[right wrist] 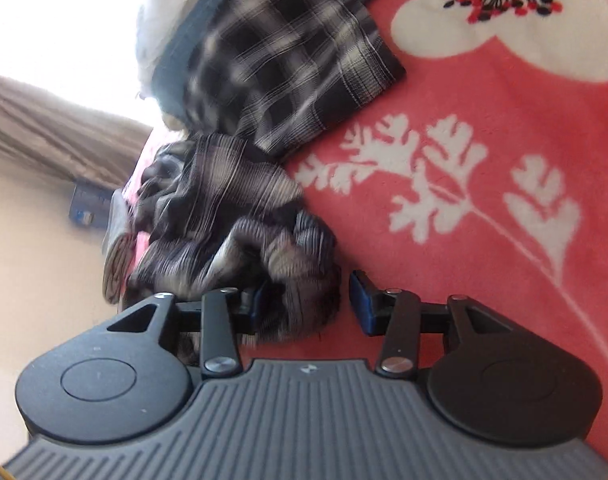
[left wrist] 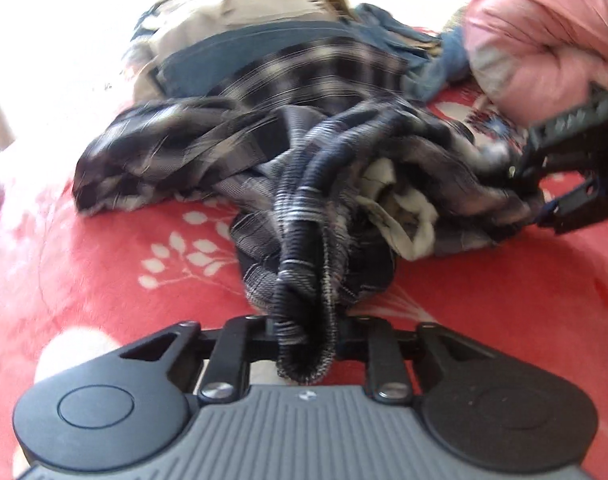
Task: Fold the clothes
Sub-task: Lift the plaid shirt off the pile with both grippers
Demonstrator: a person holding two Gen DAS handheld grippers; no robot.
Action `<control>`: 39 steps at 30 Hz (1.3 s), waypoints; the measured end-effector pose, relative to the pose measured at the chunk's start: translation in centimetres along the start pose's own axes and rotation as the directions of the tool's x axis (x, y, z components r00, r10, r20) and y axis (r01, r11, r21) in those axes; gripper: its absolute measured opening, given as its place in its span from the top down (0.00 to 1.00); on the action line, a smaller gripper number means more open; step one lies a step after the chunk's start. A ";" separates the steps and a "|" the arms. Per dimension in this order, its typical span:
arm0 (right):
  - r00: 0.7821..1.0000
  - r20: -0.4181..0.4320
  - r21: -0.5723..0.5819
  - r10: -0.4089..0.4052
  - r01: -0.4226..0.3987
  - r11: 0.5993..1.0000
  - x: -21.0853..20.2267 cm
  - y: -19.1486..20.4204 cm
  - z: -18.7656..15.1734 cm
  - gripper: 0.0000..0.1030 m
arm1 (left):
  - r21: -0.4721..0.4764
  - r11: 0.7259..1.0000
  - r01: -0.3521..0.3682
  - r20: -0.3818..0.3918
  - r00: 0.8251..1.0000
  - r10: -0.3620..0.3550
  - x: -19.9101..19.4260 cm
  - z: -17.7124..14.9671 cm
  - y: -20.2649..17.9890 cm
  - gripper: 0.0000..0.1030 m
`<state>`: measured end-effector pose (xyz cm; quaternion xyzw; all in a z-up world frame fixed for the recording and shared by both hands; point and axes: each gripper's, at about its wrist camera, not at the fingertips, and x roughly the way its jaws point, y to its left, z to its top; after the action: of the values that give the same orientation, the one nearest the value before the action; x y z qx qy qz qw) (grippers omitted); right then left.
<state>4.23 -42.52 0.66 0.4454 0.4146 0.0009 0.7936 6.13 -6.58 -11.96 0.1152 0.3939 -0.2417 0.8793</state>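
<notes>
My left tongs (left wrist: 306,330) are clamped on a bunched fold of the plaid garment (left wrist: 263,152). My right tongs (right wrist: 310,308) stand apart, plaid cloth lying between the fingers, unpinched. The garment sprawls crumpled across the red floral blanket (right wrist: 484,240). Beyond it lie a beige garment (left wrist: 239,4), denim (left wrist: 400,28) and a pink bundle (left wrist: 544,40).

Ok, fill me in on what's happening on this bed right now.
A person is working on a crumpled dark plaid garment lying on a red floral blanket, one handheld gripper in each hand. The left gripper is shut on a bunched edge of it. The right gripper is open, with plaid fabric between its fingers. The garment is not folded yet. More clothes are piled behind, beside a pink bundle.
</notes>
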 end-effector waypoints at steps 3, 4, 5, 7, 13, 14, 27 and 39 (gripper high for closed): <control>0.994 0.076 -0.098 -0.076 0.083 0.992 -0.5 2.5 0.3 0.90 | -0.012 0.999 -0.032 0.038 0.999 0.033 -2.8 1.2 1.0 0.86; 0.988 0.118 -0.154 -0.097 0.115 0.981 -1.1 3.8 0.4 0.91 | -0.012 0.999 -0.045 0.055 0.997 0.045 -3.8 1.6 1.3 0.86; 0.978 0.176 -0.227 -0.110 0.149 0.962 -2.0 5.5 0.4 0.91 | -0.012 0.998 -0.058 0.071 0.996 0.058 -4.9 2.0 1.7 0.86; 0.947 0.302 -0.367 -0.108 0.220 0.904 -4.2 9.1 0.3 0.92 | -0.005 0.999 -0.046 0.115 0.992 0.047 -7.8 3.3 2.3 0.86; 0.785 0.607 -0.637 0.124 0.387 0.666 -12.7 20.0 -0.7 0.92 | -0.002 1.000 0.032 0.274 0.961 -0.030 -18.7 9.3 3.6 0.87; 0.756 0.630 -0.653 0.177 0.393 0.648 -14.6 21.3 -0.6 0.92 | -0.007 0.999 0.052 0.308 0.950 -0.047 -20.6 10.2 3.8 0.87; 0.335 0.637 -0.767 0.694 0.367 0.527 -37.2 36.7 0.6 0.92 | 0.047 0.969 0.245 0.670 0.712 -0.212 -41.8 18.6 3.7 0.86; 0.632 0.379 -0.925 0.677 0.228 0.305 -20.2 40.9 -1.9 0.92 | -0.364 0.906 0.213 0.433 0.901 -0.038 -35.7 5.1 10.6 0.87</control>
<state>4.79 -24.01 42.41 -0.0710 -0.0964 0.1852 0.9754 -5.62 12.41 18.30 -0.1488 0.2454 -0.2316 0.9295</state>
